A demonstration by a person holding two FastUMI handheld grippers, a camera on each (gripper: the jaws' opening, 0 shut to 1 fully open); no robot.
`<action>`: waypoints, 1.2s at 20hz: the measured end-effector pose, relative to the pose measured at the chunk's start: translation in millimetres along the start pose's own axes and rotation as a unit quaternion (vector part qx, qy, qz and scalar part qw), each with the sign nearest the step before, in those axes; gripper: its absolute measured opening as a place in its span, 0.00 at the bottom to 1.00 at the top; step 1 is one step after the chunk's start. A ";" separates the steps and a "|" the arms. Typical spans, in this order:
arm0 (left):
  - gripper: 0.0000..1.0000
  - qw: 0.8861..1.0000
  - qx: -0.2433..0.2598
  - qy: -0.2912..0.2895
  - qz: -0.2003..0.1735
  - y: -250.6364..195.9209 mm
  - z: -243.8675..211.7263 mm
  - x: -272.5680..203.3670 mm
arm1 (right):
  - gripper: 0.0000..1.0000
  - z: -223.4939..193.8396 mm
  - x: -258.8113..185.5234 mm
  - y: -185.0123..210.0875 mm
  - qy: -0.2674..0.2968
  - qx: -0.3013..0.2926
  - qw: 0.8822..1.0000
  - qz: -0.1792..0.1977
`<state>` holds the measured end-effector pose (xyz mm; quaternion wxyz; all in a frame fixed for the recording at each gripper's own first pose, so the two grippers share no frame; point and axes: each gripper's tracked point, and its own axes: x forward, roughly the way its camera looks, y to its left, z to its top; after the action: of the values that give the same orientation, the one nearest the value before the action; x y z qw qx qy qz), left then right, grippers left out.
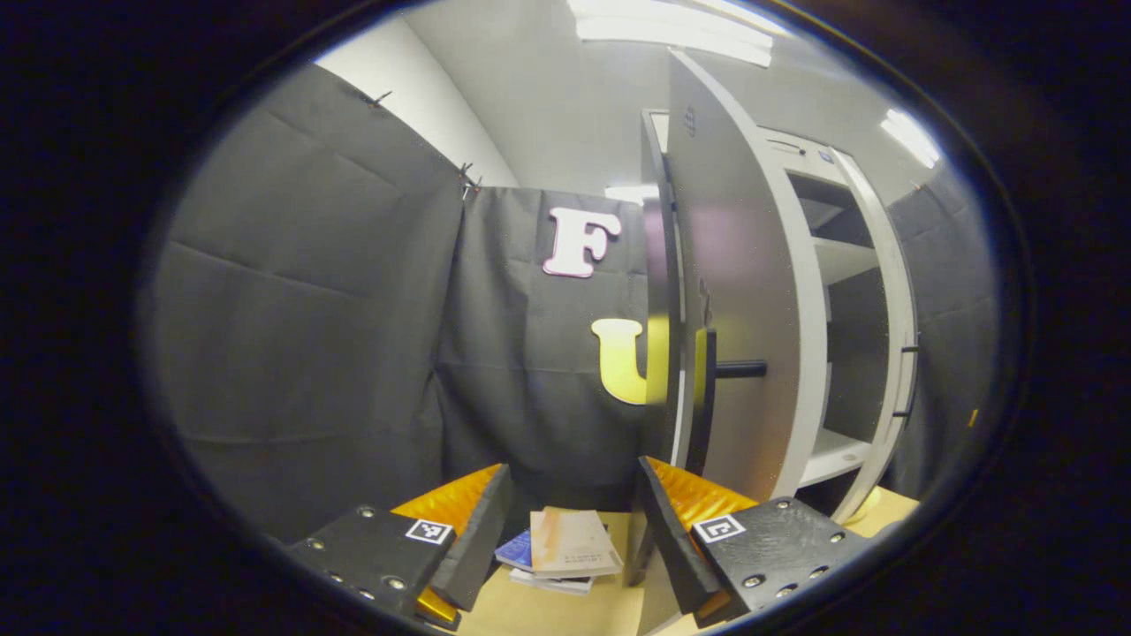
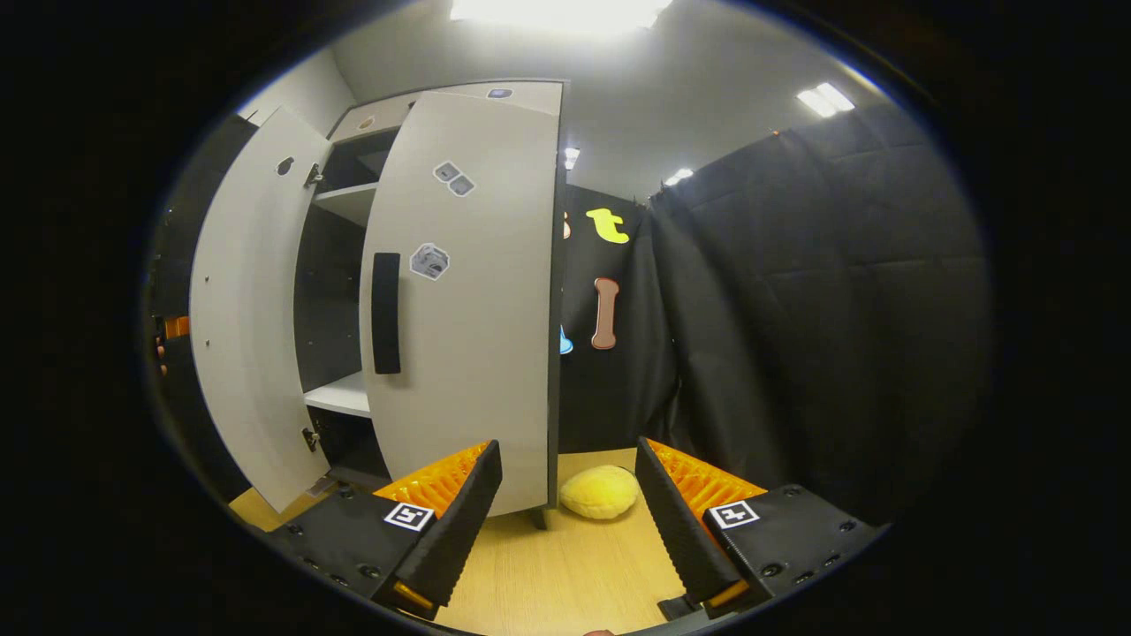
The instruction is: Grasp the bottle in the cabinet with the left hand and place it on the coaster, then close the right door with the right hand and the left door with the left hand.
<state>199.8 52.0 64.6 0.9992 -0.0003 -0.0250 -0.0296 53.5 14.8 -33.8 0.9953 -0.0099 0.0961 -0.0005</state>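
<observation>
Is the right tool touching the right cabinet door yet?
Apart. In the right gripper view the tool is open and empty, its fingers over bare table, while the door stands farther back, not between them.

1. The left gripper (image 1: 573, 530) has 2 black finger blocks, each with silver screws and 1 square black-and-white marker tag.
2. Ribbed orange panels sit behind its fingers.
3. The right gripper (image 2: 568, 517) has the same black blocks, tags, screws and orange ribbing.
</observation>
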 end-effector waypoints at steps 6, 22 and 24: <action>0.89 1.000 0.024 0.000 -0.003 -28.0 2.1 -8.2 | 0.97 -8.4 -4.6 -31.0 0.013 0.008 1.000 -0.006; 0.80 0.996 -0.007 0.003 -0.087 -215.1 -16.1 1.6 | 0.97 -36.6 -23.9 -83.8 0.043 0.033 0.998 -0.019; 0.83 0.996 -0.005 0.001 -0.090 -232.6 -17.1 6.0 | 0.97 -40.5 -28.8 -89.0 0.045 0.036 0.998 -0.022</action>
<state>192.9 -180.6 47.6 0.9925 -0.0027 -0.0234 -0.1198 17.6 -74.9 -66.3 0.9895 0.0235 0.1402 -0.0262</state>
